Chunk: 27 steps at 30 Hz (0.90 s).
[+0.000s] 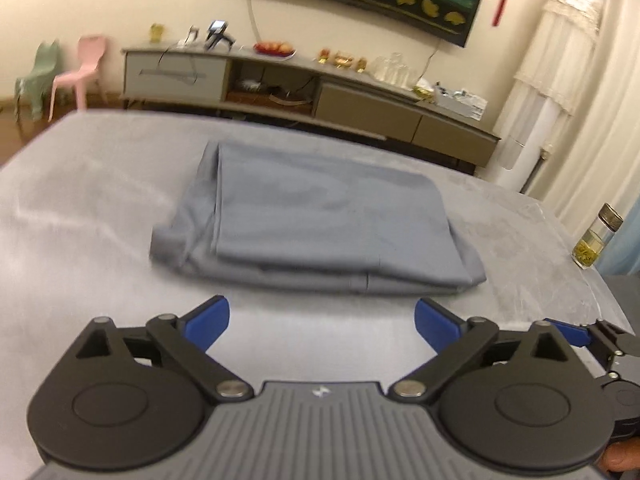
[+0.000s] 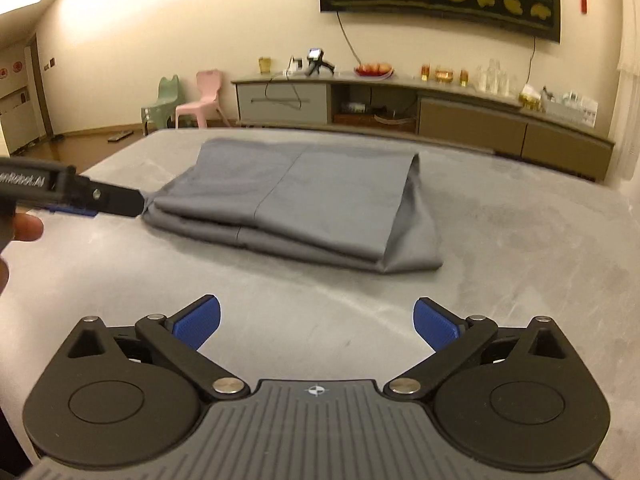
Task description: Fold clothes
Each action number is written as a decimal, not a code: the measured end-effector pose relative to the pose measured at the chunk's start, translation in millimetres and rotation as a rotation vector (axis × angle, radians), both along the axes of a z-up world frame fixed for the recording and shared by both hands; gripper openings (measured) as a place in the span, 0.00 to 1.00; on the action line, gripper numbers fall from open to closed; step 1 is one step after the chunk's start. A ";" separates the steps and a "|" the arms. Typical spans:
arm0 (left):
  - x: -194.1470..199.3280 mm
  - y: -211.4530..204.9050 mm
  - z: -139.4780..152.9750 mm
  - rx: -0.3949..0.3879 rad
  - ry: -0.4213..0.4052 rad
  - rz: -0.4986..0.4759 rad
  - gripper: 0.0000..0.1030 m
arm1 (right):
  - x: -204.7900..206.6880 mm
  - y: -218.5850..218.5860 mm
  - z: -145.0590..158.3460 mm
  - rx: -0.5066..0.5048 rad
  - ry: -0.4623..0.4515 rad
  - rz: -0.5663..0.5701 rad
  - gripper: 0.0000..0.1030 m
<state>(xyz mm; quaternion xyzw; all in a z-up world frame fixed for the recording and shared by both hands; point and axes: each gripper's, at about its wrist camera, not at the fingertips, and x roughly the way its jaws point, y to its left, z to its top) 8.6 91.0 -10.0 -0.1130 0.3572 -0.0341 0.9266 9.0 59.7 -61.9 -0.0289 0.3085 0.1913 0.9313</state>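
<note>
- Table (image 1: 100, 184): grey, dusty-looking surface that fills the near and middle ground in both of your wrist views.
- TV cabinet (image 2: 460, 108): long and low, against the far wall beyond the table, its top crowded with small items.
- Folded garment (image 1: 320, 220): grey cloth, lying flat in a layered rectangle at the middle of the table, just beyond both of your grippers and touched by neither; loose fabric bulges out at its left end in the left wrist view.
- Left gripper (image 1: 322, 320): your blue fingers (image 1: 212, 320) stand wide apart with nothing between them, hovering near the garment's near edge.
- Right gripper (image 2: 316, 320): blue fingers (image 2: 436, 322) likewise spread wide and empty, set back from the cloth.
- Two small chairs (image 2: 200, 100): one pink, one green, far left by the wall.
- Glass jar (image 1: 596, 242): upright at the table's right edge, yellowish contents at the bottom.
</note>
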 end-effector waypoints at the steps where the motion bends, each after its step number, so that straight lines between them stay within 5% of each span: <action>1: -1.0 -3.2 -2.1 0.000 0.007 -0.004 1.00 | 0.7 1.1 -2.0 -0.002 0.013 -0.003 0.99; 7: -9.3 -24.4 7.5 0.024 -0.036 -0.035 1.00 | 3.0 8.0 5.5 0.028 0.031 -0.031 0.99; 15: -12.7 -31.2 12.6 -0.066 -0.050 -0.049 1.00 | 2.3 10.6 8.4 -0.003 0.031 -0.037 0.99; 27: -20.2 -35.8 17.1 0.072 -0.068 -0.005 1.00 | -4.7 10.4 13.6 -0.010 0.024 -0.028 0.99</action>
